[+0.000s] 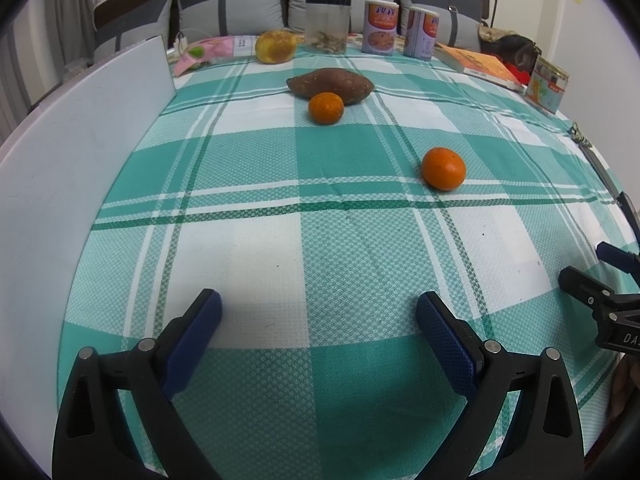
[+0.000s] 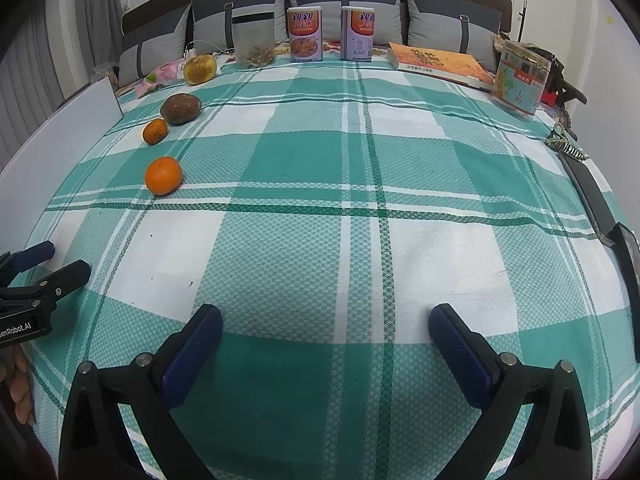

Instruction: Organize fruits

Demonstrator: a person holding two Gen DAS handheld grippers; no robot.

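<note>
Two oranges lie on the green-and-white checked cloth: a bright one (image 1: 443, 168) (image 2: 163, 175) nearer me and a smaller, duller one (image 1: 326, 108) (image 2: 155, 131) farther back. Just behind the small one rests a brown sweet potato (image 1: 330, 84) (image 2: 181, 108). A yellowish, blotchy fruit (image 1: 275, 46) (image 2: 200, 69) sits at the far edge. My left gripper (image 1: 319, 312) (image 2: 60, 260) hovers open over bare cloth at the near side, well short of the oranges. My right gripper (image 2: 326, 326) (image 1: 592, 270) is open too, over the cloth to the right of the left one.
A white board (image 1: 80, 152) (image 2: 60, 136) runs along the left. At the back stand a clear jar (image 1: 328, 24) (image 2: 254, 40), two printed cans (image 1: 381, 26) (image 2: 305, 34), an orange book (image 1: 482, 66) (image 2: 440, 62) and a printed box (image 1: 547, 84) (image 2: 520, 80). A dark strap (image 2: 588, 192) lies at the right edge.
</note>
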